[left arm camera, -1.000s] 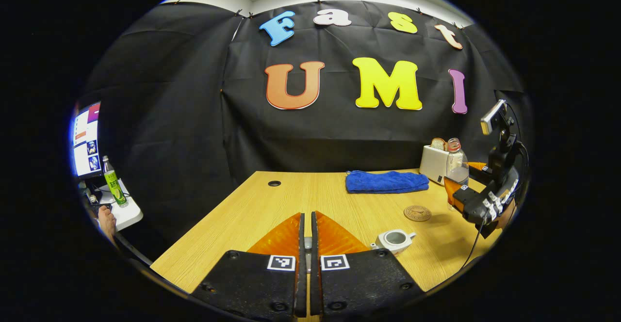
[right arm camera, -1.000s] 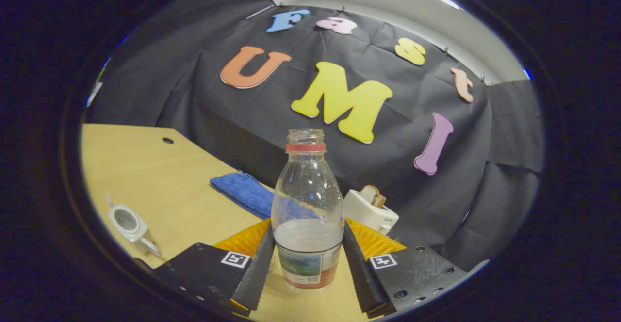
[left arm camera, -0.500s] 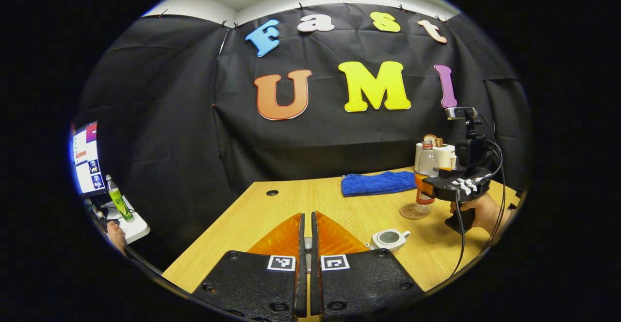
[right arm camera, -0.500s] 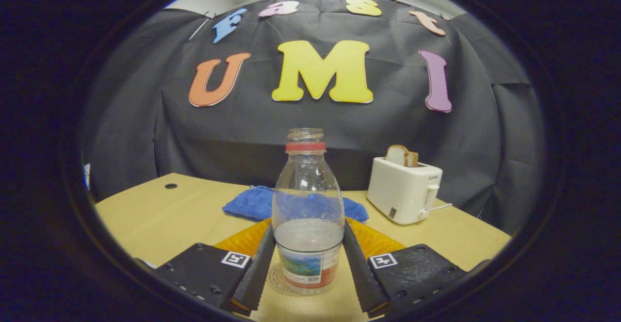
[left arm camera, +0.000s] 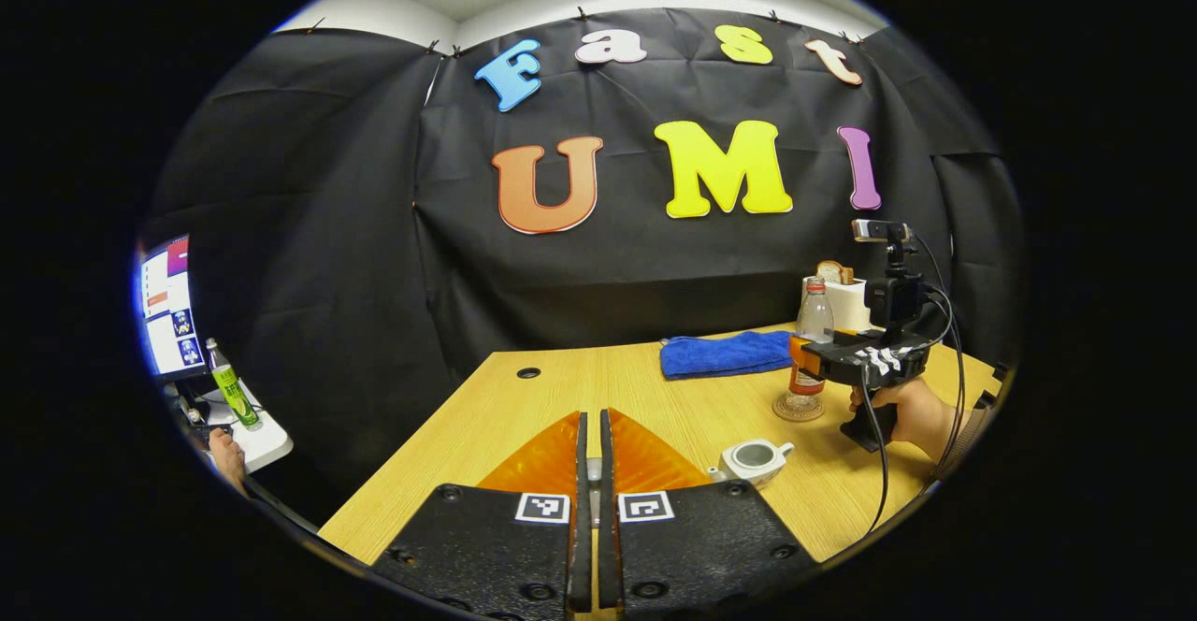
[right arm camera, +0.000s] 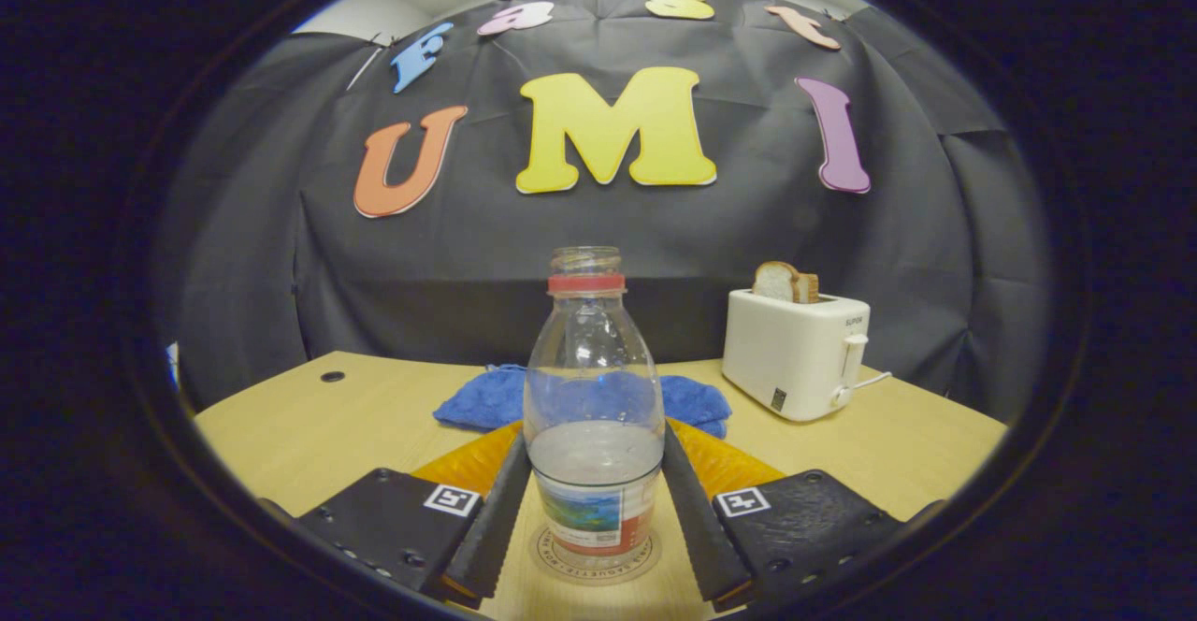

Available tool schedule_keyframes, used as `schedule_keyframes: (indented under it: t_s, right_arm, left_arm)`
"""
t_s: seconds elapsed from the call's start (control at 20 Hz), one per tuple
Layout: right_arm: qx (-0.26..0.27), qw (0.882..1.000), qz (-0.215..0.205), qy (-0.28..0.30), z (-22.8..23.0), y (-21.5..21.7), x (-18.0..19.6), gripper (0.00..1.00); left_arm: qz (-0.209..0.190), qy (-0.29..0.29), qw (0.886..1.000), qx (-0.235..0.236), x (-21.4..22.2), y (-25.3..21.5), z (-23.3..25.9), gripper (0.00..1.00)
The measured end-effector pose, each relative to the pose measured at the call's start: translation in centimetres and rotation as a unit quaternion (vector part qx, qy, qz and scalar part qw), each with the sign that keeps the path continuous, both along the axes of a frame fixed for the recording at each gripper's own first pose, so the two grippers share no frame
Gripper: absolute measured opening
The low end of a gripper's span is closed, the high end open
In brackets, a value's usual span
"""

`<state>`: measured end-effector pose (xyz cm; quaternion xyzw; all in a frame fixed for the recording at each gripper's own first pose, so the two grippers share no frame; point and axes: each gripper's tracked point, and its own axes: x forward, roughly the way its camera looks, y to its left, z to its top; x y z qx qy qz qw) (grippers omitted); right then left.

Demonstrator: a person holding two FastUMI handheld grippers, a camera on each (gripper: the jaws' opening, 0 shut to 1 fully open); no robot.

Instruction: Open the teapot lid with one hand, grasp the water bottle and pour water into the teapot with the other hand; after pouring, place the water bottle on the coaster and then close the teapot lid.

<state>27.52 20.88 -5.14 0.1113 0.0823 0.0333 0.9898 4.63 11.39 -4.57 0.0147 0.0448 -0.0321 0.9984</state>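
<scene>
1 water bottle (right arm camera: 593, 415) — on 1 coaster (right arm camera: 596, 558) | 1 teapot (left arm camera: 754, 461) — lidless

water bottle (right arm camera: 593, 415) upright on coaster (right arm camera: 595, 554), teapot (left arm camera: 754, 460) lidless

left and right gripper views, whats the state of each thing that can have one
water bottle: upright on the coaster, uncapped, partly filled
teapot: open, lid off, on the table
right tool: shut on the water bottle
left tool: fingers together, small item pinched between them
toaster: bread slices sticking up
blue cloth: folded, lying flat
</scene>
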Motion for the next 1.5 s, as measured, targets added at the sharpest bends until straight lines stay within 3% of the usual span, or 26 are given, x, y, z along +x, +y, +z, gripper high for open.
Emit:
schedule_keyframes:
  t_s: [0.2, 0.3, 0.4, 0.75, 1.05, 1.25, 1.5]
  right_arm:
    - [-0.017, 1.000, -0.004, 0.002, -0.2, -0.1, -0.1, 0.79]
    - [-0.020, 1.000, -0.007, 0.004, -0.3, -0.6, -0.2, 0.92]
    - [0.002, 1.000, 0.006, -0.005, 0.3, -0.3, -0.4, 0.96]
    - [0.013, 0.999, 0.022, -0.039, 2.5, -1.4, -2.9, 0.96]
    - [-0.007, 0.995, 0.054, -0.088, 4.0, -2.6, -9.2, 0.95]
    - [-0.040, 0.990, 0.059, -0.124, 4.1, -4.1, -13.7, 0.95]
    - [-0.091, 0.980, 0.074, -0.159, 2.3, -4.6, -17.5, 0.96]
  left_arm:
    - [-0.001, 0.008, 1.000, -0.004, 0.2, -0.2, -0.5, 0.05]
    - [-0.001, 0.008, 1.000, 0.001, 0.3, -0.3, -0.5, 0.05]
    - [-0.003, 0.008, 1.000, 0.001, 0.3, -0.3, -0.5, 0.05]
    - [-0.020, 0.010, 1.000, -0.003, 0.8, -2.0, -0.8, 0.05]
    - [-0.083, 0.017, 0.996, -0.037, 2.0, -6.9, -1.3, 0.05]
    - [-0.108, 0.008, 0.993, -0.048, 3.2, -9.9, -1.8, 0.05]
    - [-0.138, 0.012, 0.986, -0.094, 5.1, -13.8, -3.9, 0.05]
